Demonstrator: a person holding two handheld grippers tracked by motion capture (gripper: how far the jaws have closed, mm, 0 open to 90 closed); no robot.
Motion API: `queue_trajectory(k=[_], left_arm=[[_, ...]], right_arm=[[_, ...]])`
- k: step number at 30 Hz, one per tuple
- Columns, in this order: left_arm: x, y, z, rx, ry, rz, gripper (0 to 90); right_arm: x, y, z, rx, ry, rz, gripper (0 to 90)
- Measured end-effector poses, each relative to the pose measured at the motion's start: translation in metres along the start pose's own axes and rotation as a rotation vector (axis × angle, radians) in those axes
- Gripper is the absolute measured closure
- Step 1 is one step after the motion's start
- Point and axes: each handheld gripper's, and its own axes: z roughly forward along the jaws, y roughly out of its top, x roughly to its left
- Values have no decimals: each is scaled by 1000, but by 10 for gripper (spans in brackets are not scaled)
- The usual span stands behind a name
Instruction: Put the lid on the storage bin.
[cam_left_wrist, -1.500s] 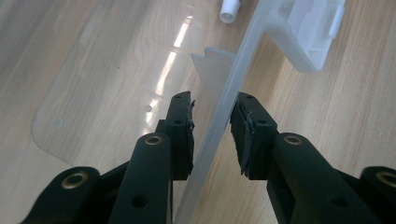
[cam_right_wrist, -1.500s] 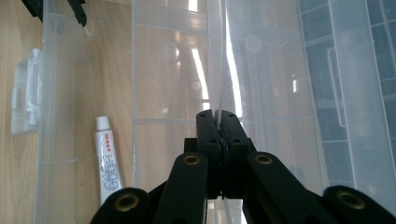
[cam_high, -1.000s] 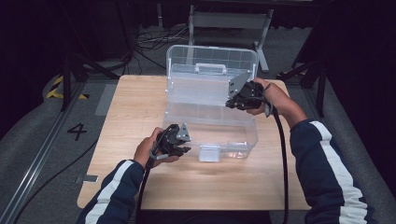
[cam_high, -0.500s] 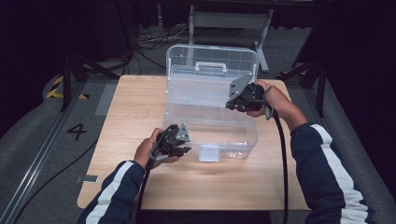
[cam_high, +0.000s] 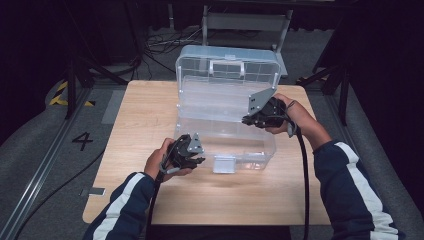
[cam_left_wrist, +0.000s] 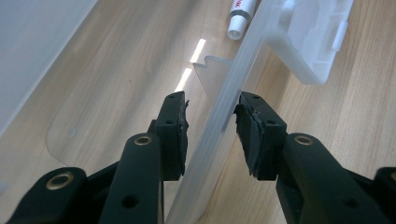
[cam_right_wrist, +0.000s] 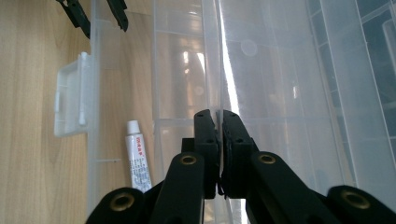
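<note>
A clear plastic organiser box (cam_high: 225, 135) is seen standing open at the middle of the wooden tabletop (cam_high: 135, 115), its lid (cam_high: 227, 67) raised toward twelve o'clock and its front latch (cam_high: 223, 164) facing six o'clock. The box is judged to be light, thin-walled and somewhat flexible, with smooth faces that may slip, so a hold on a rim or wall edge rather than a flat panel is thought best, and gentle pressure is advised since such plastic can crack. The left tool (cam_left_wrist: 211, 119) is set astride the front wall near seven o'clock of the box, its jaws parted on either side of the wall and not pressed onto it. The right tool (cam_right_wrist: 219, 140) is closed tight on a thin clear panel, apparently an inner tray or divider, at about three o'clock of the box. A small white tube (cam_right_wrist: 138, 161) is seen lying inside a front compartment. Compared with the frames from a second and half a second ago, almost nothing is found changed: both tools and the box sit where they were.
</note>
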Motion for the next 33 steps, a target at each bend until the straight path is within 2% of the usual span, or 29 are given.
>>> queue_trajectory(k=[5,8,11,15,22,26,31,33], left_arm=[[-1,-2,0,-23,4,-1,630],[0,-4,-1,-56,-12,-23,629],[1,-7,-2,-81,-20,-37,633],[1,-9,-5,-96,-10,-40,643],[4,-22,-30,-173,-8,-89,608],[6,-31,-45,-205,20,-114,601],[14,-42,-62,-250,56,-171,576],[18,-46,-67,-264,79,-177,557]], right_arm=[[1,-3,0,-24,3,20,876],[3,-4,0,-23,-16,28,870],[5,-4,-1,-19,-25,63,866],[5,-7,0,-39,-25,77,863],[8,-9,0,-56,-30,87,859],[12,-10,0,-56,-43,99,855],[13,-11,0,-63,-46,119,850],[14,-12,0,-67,-48,128,847]])
